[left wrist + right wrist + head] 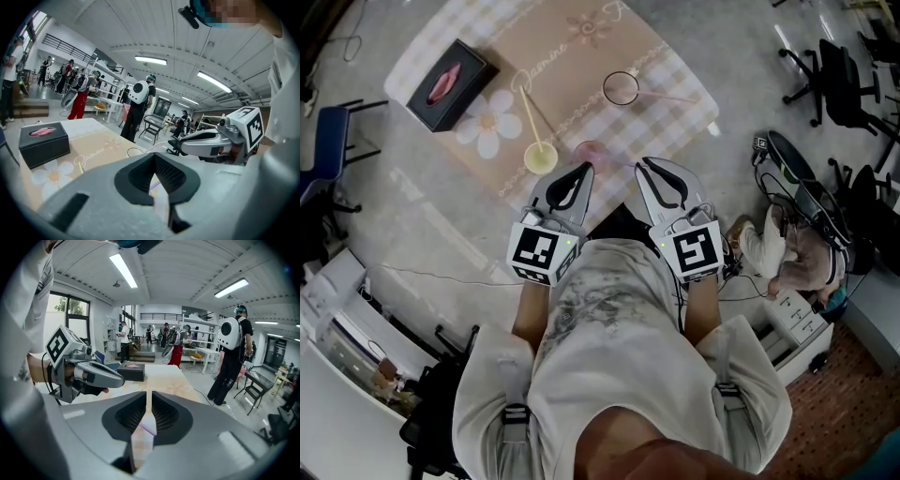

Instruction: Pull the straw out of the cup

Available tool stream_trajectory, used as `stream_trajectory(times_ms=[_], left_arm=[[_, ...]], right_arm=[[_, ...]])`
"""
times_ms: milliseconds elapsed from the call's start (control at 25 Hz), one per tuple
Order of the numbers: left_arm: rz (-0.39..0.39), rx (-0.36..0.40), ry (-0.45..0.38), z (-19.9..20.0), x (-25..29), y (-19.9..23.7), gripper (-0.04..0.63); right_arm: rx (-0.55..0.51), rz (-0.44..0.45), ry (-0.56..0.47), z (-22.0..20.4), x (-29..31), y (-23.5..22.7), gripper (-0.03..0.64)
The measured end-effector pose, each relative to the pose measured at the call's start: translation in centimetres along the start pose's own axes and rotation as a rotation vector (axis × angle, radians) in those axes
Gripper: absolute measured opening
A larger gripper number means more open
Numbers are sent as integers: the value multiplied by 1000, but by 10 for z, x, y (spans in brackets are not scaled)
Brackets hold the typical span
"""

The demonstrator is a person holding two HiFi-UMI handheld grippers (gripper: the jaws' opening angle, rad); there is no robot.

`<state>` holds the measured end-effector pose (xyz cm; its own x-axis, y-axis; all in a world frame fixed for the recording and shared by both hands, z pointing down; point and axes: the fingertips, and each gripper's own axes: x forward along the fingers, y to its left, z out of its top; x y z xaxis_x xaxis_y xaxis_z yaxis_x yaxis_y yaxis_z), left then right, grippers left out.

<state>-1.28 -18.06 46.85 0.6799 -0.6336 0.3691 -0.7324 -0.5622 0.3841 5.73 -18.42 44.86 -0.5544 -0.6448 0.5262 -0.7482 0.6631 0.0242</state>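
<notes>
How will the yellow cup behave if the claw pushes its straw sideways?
The yellow cup looks small and probably light, so it may slide or tip. Its long straw leans far out, giving leverage.

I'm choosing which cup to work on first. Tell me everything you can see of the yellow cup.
The yellow cup is small, round and pale, plastic by its look, seen from above. It stands upright on the checked tablecloth near the table's near edge, next to a printed white flower. A yellow straw stands in it, leaning toward the far left. No gripper touches it; the left gripper hovers just to its right.
</notes>
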Motion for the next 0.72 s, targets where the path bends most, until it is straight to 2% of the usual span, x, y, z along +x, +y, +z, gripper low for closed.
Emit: stream_trajectory(times_ms=[280, 720], left_arm=[[9, -11, 18, -8, 4, 1, 5], [21, -30, 45, -19, 14, 0, 5]], right_arm=[[-42, 15, 9, -5, 4, -2, 55], [-48, 37, 42, -17, 8, -6, 76]])
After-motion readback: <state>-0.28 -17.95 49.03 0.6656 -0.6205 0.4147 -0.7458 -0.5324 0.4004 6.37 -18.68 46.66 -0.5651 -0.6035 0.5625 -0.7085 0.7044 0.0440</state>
